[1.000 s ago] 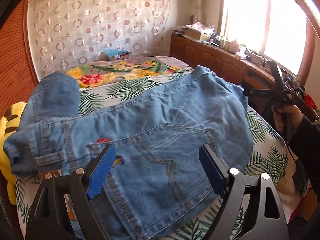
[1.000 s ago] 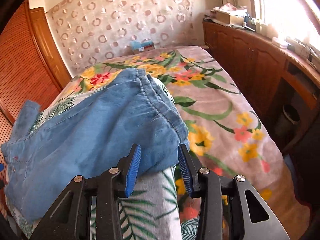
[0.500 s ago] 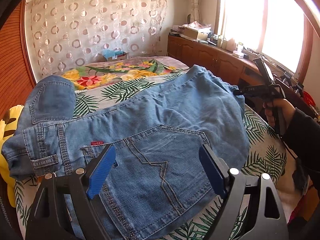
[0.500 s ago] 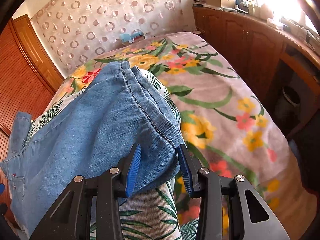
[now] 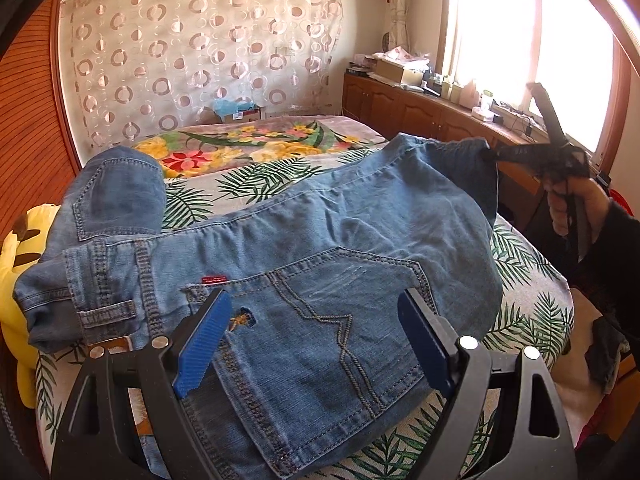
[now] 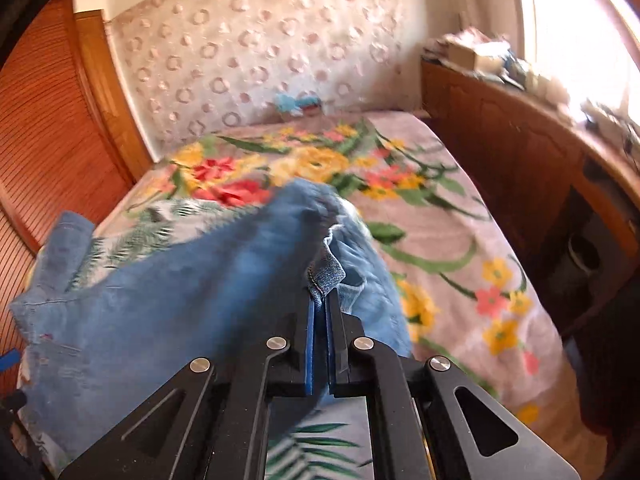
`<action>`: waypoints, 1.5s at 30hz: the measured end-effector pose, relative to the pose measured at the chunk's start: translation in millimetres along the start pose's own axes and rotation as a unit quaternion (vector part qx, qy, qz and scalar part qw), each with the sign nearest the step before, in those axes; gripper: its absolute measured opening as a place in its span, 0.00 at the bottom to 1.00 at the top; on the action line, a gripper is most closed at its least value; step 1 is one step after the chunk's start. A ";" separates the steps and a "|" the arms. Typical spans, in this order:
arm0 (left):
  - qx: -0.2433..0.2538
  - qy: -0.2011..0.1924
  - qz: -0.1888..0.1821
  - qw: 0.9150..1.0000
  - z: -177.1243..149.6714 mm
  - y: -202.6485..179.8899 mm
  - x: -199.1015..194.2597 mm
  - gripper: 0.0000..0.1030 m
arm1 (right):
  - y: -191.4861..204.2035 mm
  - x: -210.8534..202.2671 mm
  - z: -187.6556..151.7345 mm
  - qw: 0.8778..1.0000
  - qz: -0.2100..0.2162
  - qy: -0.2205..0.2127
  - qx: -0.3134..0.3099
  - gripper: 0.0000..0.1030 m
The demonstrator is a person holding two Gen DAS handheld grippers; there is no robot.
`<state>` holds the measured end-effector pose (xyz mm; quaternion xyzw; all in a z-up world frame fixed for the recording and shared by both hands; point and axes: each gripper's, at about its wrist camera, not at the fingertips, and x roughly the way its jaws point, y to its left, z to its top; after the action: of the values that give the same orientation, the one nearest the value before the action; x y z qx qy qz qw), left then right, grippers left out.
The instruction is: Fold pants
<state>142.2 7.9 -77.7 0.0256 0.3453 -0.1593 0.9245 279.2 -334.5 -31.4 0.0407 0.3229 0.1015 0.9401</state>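
Blue denim pants (image 5: 288, 264) lie across the bed, back pocket up, waistband at the left. My left gripper (image 5: 316, 336) is open and empty, hovering just above the back pocket. My right gripper (image 6: 319, 300) is shut on the hem of a pant leg (image 6: 326, 272) and holds it lifted above the bed. In the left wrist view the right gripper (image 5: 490, 155) shows at the far right, pinching the raised leg end (image 5: 460, 148).
The bed (image 5: 256, 148) has a floral and palm-leaf cover. A yellow plush toy (image 5: 16, 248) lies at the left edge. Wooden cabinets (image 5: 420, 112) with clutter run under the window on the right. A wooden sliding door (image 6: 44, 128) stands at the left.
My right gripper has closed on the pant leg hem and lifted it. The left gripper has stayed open over the back pocket, shifting only slightly.
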 end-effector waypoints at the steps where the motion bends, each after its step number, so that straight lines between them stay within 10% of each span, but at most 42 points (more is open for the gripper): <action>1: -0.001 -0.003 0.001 1.000 0.2 0.8 -3.2 0.83 | 10.8 -6.9 2.8 1.000 0.009 -0.005 -0.010 0.04; 22: -0.048 -0.051 0.054 0.996 -16.2 72.4 -82.4 0.83 | 204.9 -85.0 -10.0 0.959 0.223 -0.003 -0.176 0.04; 26: -0.054 -0.051 0.059 0.995 -18.7 80.8 -81.4 0.83 | 210.9 -70.8 -19.1 0.956 0.211 0.021 -0.202 0.06; 33: -0.052 -0.041 0.051 0.996 -19.3 77.4 -64.6 0.83 | 204.7 -73.1 -20.0 0.956 0.205 0.017 -0.210 0.37; 45: -0.021 0.005 -0.003 1.000 -25.3 35.0 -16.5 0.69 | 186.2 -44.7 -59.8 0.979 0.122 0.013 -0.164 0.37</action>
<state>125.4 49.6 -88.4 0.0055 0.3530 -0.1550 0.9227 177.4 -161.8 -25.3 -0.0760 0.3065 0.2679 0.9102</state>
